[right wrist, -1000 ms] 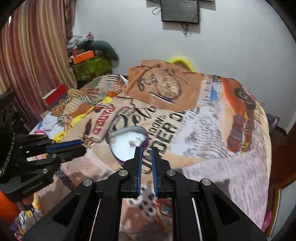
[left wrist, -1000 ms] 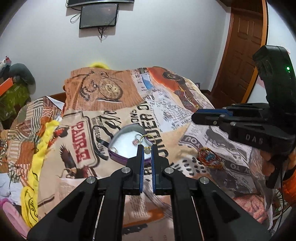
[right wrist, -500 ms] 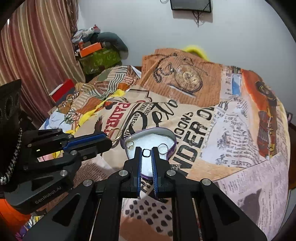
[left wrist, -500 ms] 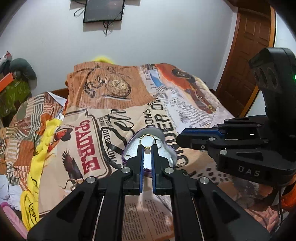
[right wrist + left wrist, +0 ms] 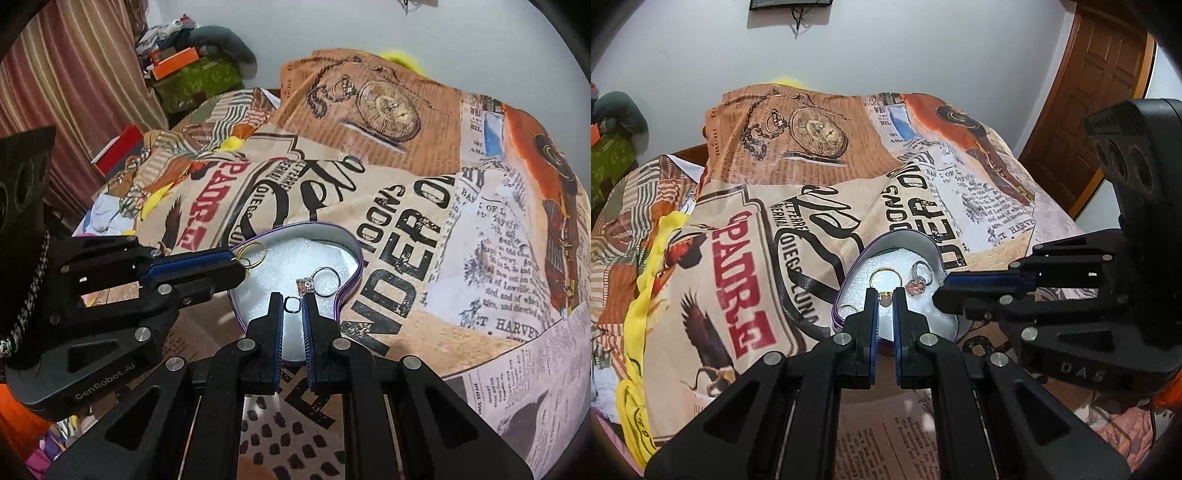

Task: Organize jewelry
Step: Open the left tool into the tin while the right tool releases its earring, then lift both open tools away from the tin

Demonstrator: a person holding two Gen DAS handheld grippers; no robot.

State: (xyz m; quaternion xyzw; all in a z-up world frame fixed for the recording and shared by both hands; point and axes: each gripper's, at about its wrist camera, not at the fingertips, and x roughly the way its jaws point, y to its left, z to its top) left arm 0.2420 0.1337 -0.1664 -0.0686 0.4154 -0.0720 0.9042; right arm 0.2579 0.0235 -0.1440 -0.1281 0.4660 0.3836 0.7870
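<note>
Both rings are over the heart-shaped box on the bed now, so this is the drop-off. My left claw is pinched nearly closed on the gold ring; my right claw clamps a small dark ring just beside the silver ring lying inside. Next, I reckon: lower and ease open.
</note>
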